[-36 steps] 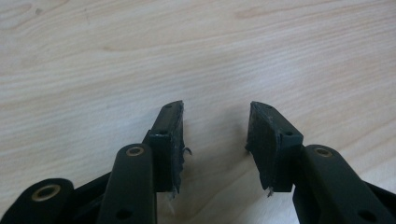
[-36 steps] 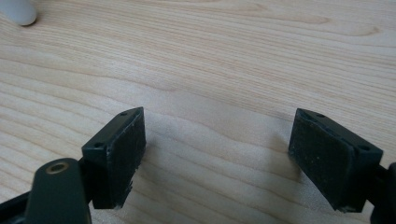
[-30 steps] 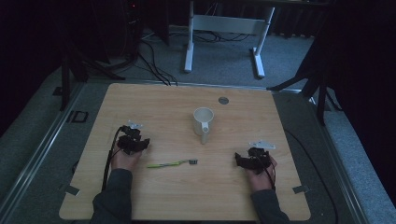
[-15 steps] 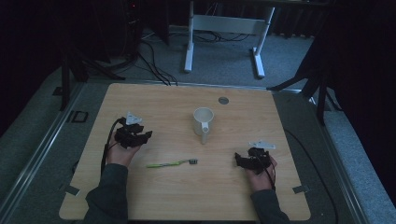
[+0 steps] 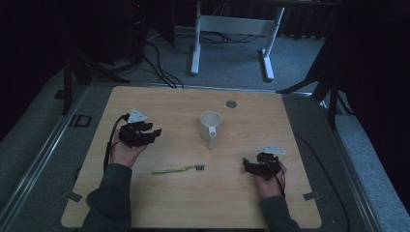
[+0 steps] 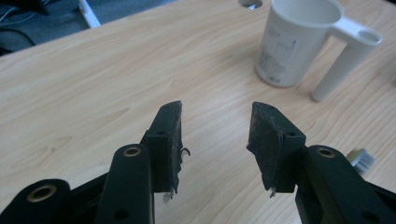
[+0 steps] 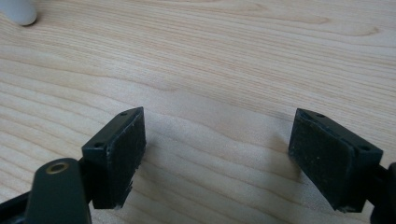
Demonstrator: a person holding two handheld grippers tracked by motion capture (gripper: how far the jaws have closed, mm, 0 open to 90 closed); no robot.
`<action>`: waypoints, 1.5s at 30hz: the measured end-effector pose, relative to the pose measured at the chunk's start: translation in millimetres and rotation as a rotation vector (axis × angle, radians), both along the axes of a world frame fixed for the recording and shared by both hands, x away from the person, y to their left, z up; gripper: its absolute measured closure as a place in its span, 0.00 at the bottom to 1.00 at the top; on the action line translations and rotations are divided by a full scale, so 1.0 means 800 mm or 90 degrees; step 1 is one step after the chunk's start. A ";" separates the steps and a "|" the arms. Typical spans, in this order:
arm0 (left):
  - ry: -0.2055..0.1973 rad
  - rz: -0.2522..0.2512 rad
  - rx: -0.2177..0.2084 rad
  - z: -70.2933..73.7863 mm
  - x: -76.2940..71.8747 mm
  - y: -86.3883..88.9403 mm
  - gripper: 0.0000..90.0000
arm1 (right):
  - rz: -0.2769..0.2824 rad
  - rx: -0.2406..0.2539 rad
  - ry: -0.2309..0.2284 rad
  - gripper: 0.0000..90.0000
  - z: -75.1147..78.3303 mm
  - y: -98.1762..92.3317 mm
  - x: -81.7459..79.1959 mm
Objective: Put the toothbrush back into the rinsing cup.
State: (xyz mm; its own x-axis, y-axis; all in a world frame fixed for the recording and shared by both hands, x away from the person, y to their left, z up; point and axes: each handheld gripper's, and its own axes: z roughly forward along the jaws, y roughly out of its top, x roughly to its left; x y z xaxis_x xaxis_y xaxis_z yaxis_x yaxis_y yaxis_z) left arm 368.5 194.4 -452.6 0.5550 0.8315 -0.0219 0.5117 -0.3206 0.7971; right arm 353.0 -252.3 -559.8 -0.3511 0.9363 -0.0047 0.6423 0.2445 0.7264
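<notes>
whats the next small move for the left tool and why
Probably ease the left tool forward toward the white mug: its jaws are open and empty, the mug stands upright ahead of it, and bare table lies between them.

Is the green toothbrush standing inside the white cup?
No, the toothbrush lies flat on the table, apart from the white cup and nearer the person.

The toothbrush (image 6: 362,160) head is blurred behind the tool.
</notes>
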 end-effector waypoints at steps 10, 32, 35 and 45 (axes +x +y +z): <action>-0.008 -0.050 0.006 0.015 0.006 -0.017 0.60 | 0.000 0.000 0.001 0.21 0.000 0.000 0.000; -0.002 -0.145 0.031 0.021 0.017 -0.051 0.60 | 0.001 0.000 0.000 0.21 0.000 0.000 0.000; 0.001 -0.158 0.032 0.020 0.019 -0.054 0.59 | 0.000 0.000 0.000 0.20 0.000 0.000 0.000; 0.023 -0.192 0.060 0.009 0.019 -0.069 0.56 | 0.000 0.000 0.001 0.20 0.000 0.000 0.000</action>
State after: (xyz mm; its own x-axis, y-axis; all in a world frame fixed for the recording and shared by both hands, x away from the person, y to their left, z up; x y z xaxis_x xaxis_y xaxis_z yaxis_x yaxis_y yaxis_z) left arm 383.4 139.4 -445.5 0.7776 0.6283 0.0228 0.4094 -0.5335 0.7401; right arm 352.9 -252.3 -559.8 -0.3511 0.9363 -0.0042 0.6430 0.2443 0.7259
